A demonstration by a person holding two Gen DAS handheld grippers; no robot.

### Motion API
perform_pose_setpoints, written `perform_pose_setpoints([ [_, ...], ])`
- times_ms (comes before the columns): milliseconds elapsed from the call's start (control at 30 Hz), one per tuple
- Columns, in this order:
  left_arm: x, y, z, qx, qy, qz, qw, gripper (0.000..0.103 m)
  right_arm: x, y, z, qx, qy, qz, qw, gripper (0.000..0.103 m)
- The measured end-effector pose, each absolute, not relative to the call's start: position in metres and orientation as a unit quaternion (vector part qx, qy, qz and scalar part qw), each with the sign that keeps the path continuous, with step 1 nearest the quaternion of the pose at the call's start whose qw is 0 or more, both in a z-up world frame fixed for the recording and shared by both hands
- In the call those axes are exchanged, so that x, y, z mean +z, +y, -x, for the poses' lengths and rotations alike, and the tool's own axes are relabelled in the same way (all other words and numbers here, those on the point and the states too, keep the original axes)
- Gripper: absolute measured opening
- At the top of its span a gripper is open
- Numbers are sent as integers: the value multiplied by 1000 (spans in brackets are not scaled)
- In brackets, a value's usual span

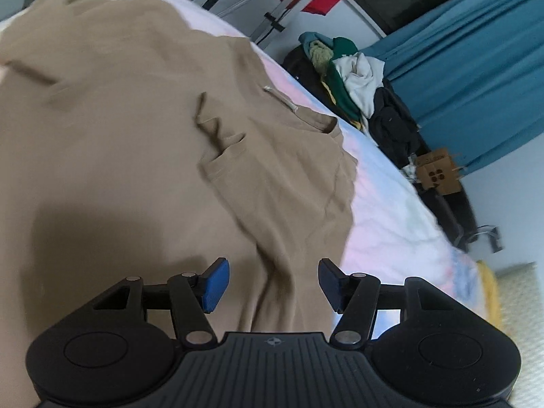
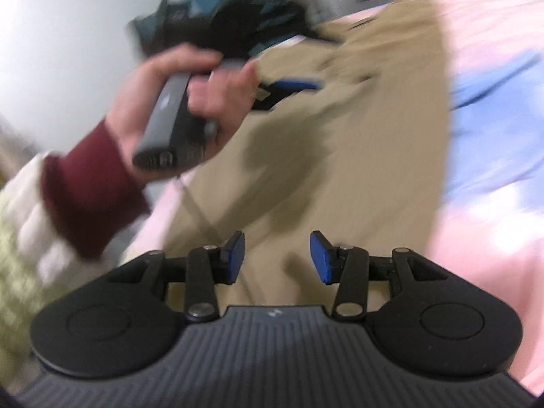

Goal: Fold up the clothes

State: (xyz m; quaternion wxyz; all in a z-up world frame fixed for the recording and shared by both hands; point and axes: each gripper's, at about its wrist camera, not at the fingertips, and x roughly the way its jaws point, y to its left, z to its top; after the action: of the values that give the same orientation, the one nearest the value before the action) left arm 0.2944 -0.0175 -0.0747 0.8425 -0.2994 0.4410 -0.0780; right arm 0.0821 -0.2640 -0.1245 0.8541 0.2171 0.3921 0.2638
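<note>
garment: tan cotton hooded sweatshirt [image 1: 142, 142] lay spread flat across the pink and pale-blue bedsheet [image 1: 391, 210].
left gripper [image 1: 273, 284]: jaws wide, empty, above the near hem.
right gripper [image 2: 277, 260]: jaws wide, empty, over tan cloth.
left hand [image 2: 183, 91]: gripped the left handle, far left.

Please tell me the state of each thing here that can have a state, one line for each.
tan garment: spread on the bed, wrinkled, not folded neatly
left gripper: open, holding nothing, over the garment
right gripper: open, holding nothing, over the garment
clothes pile: heaped, unfolded
</note>
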Motion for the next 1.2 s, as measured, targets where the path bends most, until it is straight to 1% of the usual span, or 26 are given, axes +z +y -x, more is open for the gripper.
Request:
perform_pose_setpoints([
  [100, -98, -37, -325, -70, 449, 278, 846, 55, -132, -282, -92, 186, 384, -237, 873, 46],
  [167, -111, -46, -337, -59, 447, 279, 848, 45, -139, -294, -97, 162, 383, -263, 871, 46],
  [200, -113, -49, -339, -52, 439, 275, 854, 34, -142, -300, -98, 159, 384, -280, 865, 46],
  [233, -116, -52, -342, -46, 431, 271, 860, 20, -146, -305, -99, 157, 384, -296, 860, 46],
  [267, -117, -54, -344, -37, 421, 262, 867, 11, -149, -306, -100, 157, 384, -304, 857, 46],
  [300, -114, -56, -342, -27, 409, 256, 876, 5, -149, -306, -101, 157, 385, -305, 857, 46],
  [367, -106, -56, -334, -11, 383, 256, 887, 5, -150, -305, -102, 157, 385, -305, 857, 46],
  [433, -99, -64, -329, 7, 374, 217, 902, 5, -151, -303, -103, 160, 386, -303, 857, 46],
  [567, -111, -69, -336, 21, 404, 174, 898, 5, -153, -298, -104, 169, 387, -295, 857, 46],
  [633, -110, -64, -333, 10, 397, 185, 899, 7, -154, -298, -103, 169, 388, -297, 856, 46],
  [667, -106, -61, -330, 3, 397, 190, 898, 10, -154, -299, -103, 168, 388, -301, 855, 46],
  [733, -98, -55, -322, -12, 398, 200, 895, 26, -154, -302, -103, 165, 384, -307, 855, 46],
  [767, -93, -52, -319, -20, 396, 201, 896, 31, -153, -303, -103, 162, 381, -308, 857, 46],
  [833, -80, -34, -307, -30, 384, 194, 902, 50, -151, -303, -105, 157, 375, -306, 861, 46],
  [867, -75, -20, -301, -28, 378, 195, 905, 54, -150, -303, -105, 154, 373, -305, 863, 46],
  [933, -66, 11, -289, -21, 367, 200, 908, 66, -148, -304, -104, 149, 369, -306, 864, 46],
  [1067, -67, 101, -273, 34, 352, 245, 903, 69, -142, -304, -99, 139, 360, -308, 870, 46],
  [1200, -82, 184, -262, 107, 319, 336, 879, 70, -140, -306, -100, 117, 358, -300, 877, 46],
])
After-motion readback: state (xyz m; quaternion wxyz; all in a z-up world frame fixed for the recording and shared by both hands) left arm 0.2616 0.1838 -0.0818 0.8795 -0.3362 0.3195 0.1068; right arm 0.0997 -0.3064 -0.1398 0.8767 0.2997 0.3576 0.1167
